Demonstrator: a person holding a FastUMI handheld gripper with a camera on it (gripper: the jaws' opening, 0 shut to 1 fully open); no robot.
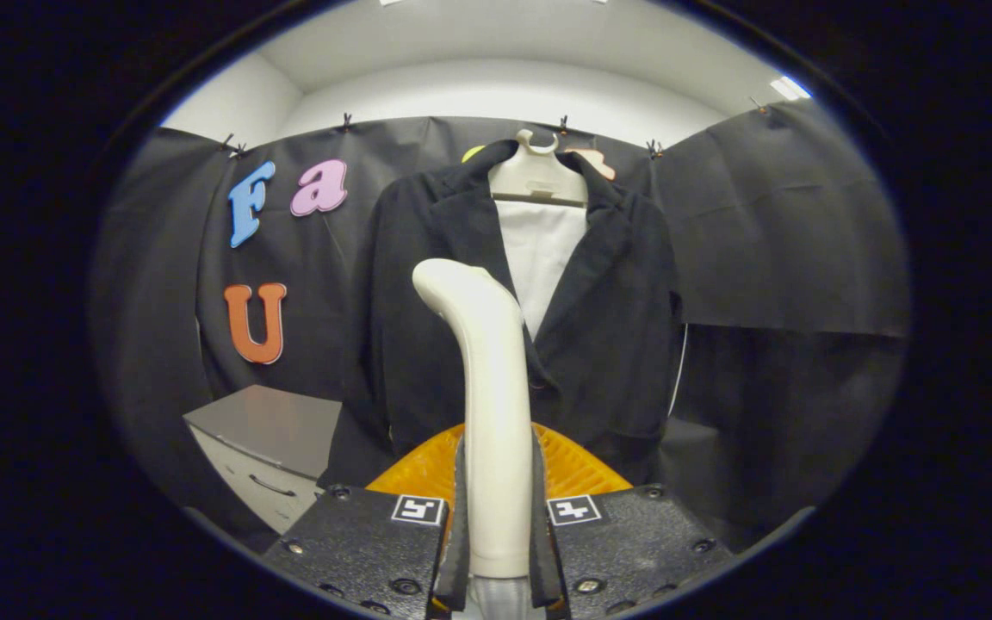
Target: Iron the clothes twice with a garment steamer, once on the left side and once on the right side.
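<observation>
**Steamer clamped, jacket ahead, no pass visible yet**

Gripper [496, 517] fingers pressed on both sides of garment steamer [489, 387] handle, low on the shaft. Rigid, smooth plastic, likely slippery and top-heavy toward the curved head: grip low and firm, watch for twist. Dark jacket [608, 327] on hanger [537, 176] directly beyond the steamer, apart from it. Soft, limp cloth; likely swings under pressure. Grey cabinet [268, 430] left of the jacket.
</observation>
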